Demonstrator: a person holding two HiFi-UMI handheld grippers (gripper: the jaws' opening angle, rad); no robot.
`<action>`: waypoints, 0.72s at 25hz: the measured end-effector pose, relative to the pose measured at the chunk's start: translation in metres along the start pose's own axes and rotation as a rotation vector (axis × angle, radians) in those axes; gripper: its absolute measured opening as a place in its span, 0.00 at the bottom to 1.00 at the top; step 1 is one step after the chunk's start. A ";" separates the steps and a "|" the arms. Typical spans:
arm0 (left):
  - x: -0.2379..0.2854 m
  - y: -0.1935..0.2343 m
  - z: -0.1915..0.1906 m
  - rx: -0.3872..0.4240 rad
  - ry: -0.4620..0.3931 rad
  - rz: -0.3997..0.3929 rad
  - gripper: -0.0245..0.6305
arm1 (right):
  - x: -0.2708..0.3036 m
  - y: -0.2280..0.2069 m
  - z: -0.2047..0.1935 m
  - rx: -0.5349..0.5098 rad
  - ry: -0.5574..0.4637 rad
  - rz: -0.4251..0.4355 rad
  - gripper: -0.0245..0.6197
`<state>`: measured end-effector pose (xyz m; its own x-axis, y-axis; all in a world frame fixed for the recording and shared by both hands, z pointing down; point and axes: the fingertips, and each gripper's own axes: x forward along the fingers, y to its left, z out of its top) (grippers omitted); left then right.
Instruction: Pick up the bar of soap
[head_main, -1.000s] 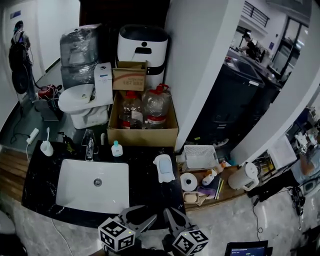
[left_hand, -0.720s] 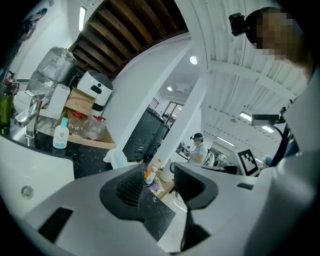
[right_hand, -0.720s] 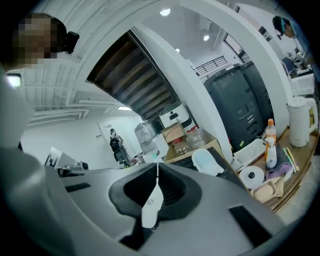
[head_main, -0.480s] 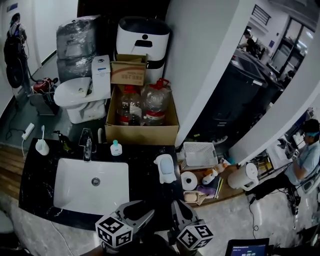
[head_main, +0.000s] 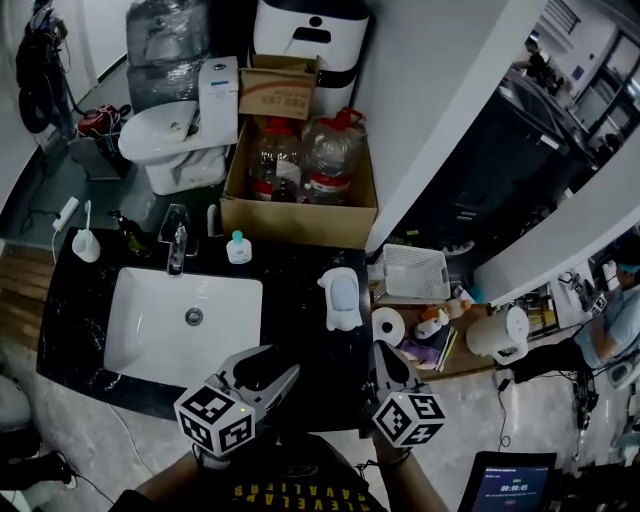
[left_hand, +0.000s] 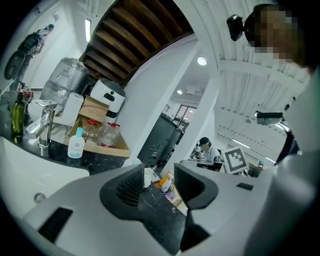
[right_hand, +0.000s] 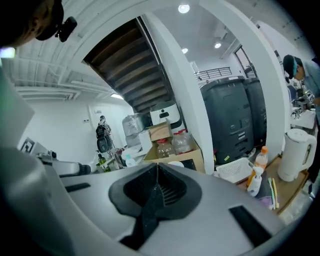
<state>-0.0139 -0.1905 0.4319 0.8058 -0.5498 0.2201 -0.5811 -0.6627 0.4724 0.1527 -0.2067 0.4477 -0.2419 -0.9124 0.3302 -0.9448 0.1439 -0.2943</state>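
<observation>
A pale blue bar of soap (head_main: 343, 293) lies in a white soap dish (head_main: 339, 318) on the black counter (head_main: 295, 330), right of the sink (head_main: 183, 325). My left gripper (head_main: 268, 362) hovers over the counter's front edge, below and left of the dish. It is open with nothing between its fingers; its own view shows the gap (left_hand: 159, 181) empty. My right gripper (head_main: 384, 352) is at the front edge, below and right of the dish. It is shut and empty, with its pads (right_hand: 157, 170) pressed together.
Behind the sink stand a faucet (head_main: 178, 248), a small teal-capped bottle (head_main: 238, 247) and a brush holder (head_main: 86, 245). A cardboard box (head_main: 300, 215) of water jugs sits behind the counter. To the right are a white basket (head_main: 413, 272), a paper roll (head_main: 387, 325) and a kettle (head_main: 497, 335).
The head view has tilted, so the counter sits higher in the picture. Both grippers have come forward over the counter's front edge and show more fully. The soap has not moved.
</observation>
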 end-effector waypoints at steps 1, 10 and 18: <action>0.002 0.001 0.000 -0.001 0.000 0.006 0.34 | 0.004 -0.003 -0.003 -0.011 0.020 0.001 0.07; 0.023 0.012 -0.001 -0.003 0.022 0.048 0.34 | 0.044 -0.029 -0.020 -0.111 0.145 -0.006 0.07; 0.034 0.031 0.002 -0.022 0.030 0.086 0.34 | 0.085 -0.039 -0.030 -0.191 0.241 0.001 0.16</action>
<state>-0.0045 -0.2304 0.4522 0.7565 -0.5882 0.2860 -0.6457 -0.6023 0.4693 0.1621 -0.2785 0.5146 -0.2664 -0.7986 0.5398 -0.9635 0.2350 -0.1278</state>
